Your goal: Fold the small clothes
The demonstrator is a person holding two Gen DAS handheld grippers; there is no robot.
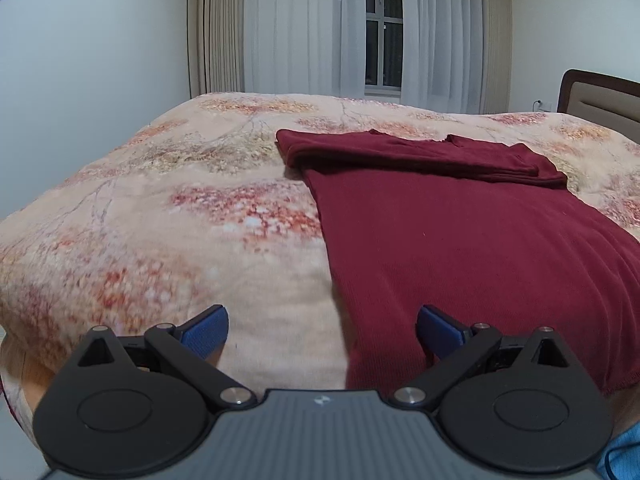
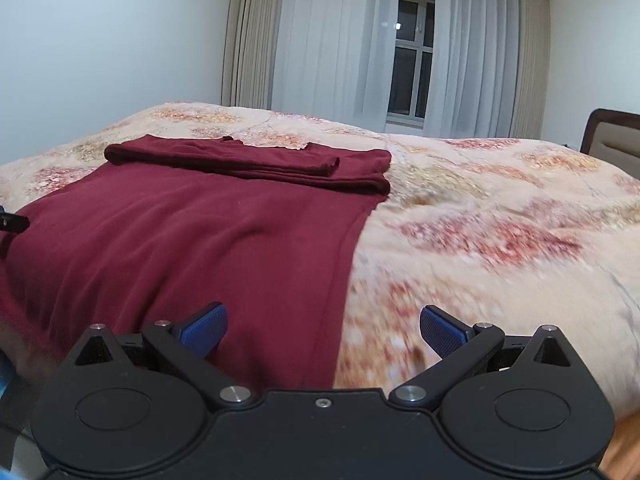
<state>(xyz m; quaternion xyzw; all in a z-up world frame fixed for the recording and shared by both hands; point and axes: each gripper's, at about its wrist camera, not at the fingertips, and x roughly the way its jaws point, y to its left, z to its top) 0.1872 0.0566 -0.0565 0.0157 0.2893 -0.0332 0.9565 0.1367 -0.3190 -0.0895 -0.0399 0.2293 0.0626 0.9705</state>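
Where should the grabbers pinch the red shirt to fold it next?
Probably the near hem corners of the dark red shirt, coming from the near edge of the bed. Its far end is already folded over, while the near hem hangs loose at the bed's edge. The left gripper and right gripper are open, one at each lower corner.

Shirt [image 1: 460, 248] lies flat on blanket [image 1: 180, 208], blanket over bed. Sleeves folded across shirt's far end, one on other. Shirt's near hem hangs over bed's near edge, just ahead of me. My left gripper [image 1: 322, 334] low at near edge, spread wide, straddling shirt's left border: left finger over blanket, right finger over shirt. My right gripper [image 2: 323, 332] likewise spread, straddling shirt's right border. Curtains [image 2: 332, 40] and window [image 2: 412, 60] behind bed. Headboard [image 1: 604, 96] at far right.
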